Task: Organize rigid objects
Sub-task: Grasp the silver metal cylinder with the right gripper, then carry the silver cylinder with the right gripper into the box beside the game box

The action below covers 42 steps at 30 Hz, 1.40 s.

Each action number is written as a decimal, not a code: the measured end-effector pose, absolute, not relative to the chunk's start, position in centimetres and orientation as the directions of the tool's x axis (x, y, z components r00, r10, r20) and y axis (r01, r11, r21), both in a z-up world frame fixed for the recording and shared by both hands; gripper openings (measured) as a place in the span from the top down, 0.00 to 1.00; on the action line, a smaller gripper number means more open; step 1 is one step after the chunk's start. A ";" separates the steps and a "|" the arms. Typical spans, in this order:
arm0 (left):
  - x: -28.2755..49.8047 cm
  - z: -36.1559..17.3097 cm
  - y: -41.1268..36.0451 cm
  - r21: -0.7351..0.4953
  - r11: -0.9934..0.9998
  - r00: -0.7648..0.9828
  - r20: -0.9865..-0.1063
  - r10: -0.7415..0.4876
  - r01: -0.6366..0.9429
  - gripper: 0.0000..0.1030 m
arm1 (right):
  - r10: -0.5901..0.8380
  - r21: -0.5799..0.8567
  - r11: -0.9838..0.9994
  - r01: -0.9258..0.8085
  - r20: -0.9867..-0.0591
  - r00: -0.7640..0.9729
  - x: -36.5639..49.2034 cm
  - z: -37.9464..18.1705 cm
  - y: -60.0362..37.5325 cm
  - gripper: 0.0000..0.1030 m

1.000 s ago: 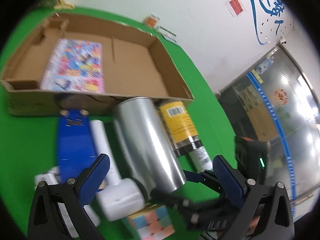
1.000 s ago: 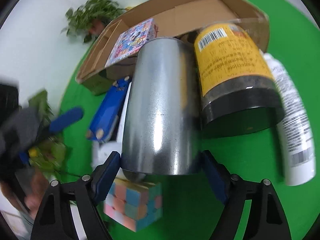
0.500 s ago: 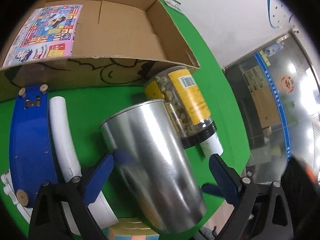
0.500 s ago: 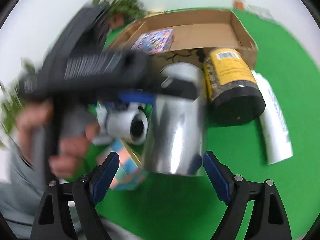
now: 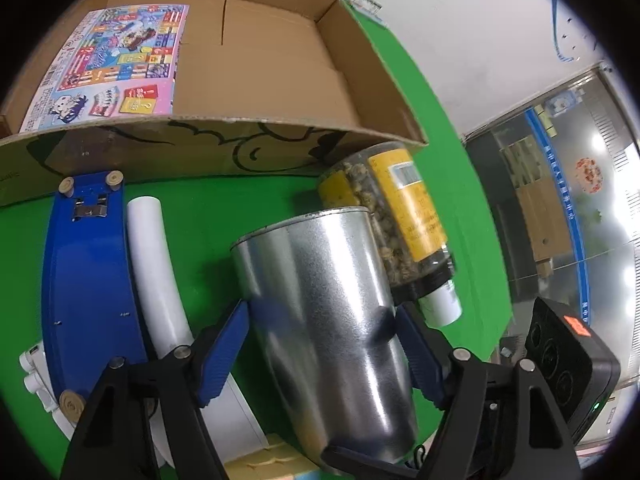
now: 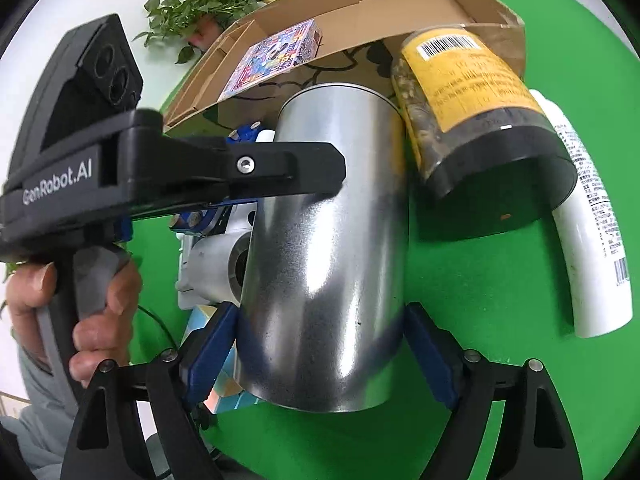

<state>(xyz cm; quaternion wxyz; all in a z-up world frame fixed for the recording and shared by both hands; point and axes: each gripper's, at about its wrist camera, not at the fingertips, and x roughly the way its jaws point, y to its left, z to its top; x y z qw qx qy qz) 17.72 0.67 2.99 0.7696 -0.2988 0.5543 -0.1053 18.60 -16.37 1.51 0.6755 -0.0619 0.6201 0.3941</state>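
A shiny metal can (image 5: 328, 316) lies on the green table, also in the right wrist view (image 6: 328, 248). My left gripper (image 5: 324, 348) has closed its blue pads on both sides of the can's middle. My right gripper (image 6: 320, 356) grips the can's near end with its pads against both sides. A yellow-labelled jar (image 6: 468, 108) with a black lid lies right of the can, touching it. A white tube (image 6: 592, 220) lies further right. The open cardboard box (image 5: 256, 52) stands behind, holding a colourful flat box (image 5: 116, 64).
A blue flat object (image 5: 88, 292) and a white curved pipe (image 5: 154, 268) lie left of the can. A pastel puzzle cube (image 6: 224, 384) sits under the can's near end. A potted plant (image 6: 196, 8) stands behind the box.
My left gripper has come in over the can from the left and closed on its middle. The right gripper has moved closer to the can's near end.
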 end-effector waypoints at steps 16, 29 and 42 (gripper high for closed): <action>22.9 19.1 4.7 -0.541 0.838 0.616 -0.638 -0.461 0.068 0.98 | 0.645 0.370 0.596 -0.713 -0.749 0.152 24.5 16.5 -10.3 0.23; 21.8 11.0 11.7 -0.614 0.770 0.581 -0.695 -0.423 -0.174 0.48 | 0.621 0.315 0.590 -0.743 -0.766 0.169 26.8 16.8 -6.1 0.26; 20.1 10.4 9.7 -0.552 0.834 0.637 -0.643 -0.424 -0.002 0.38 | 0.507 0.284 0.695 -0.660 -0.845 0.169 37.9 12.0 2.4 0.83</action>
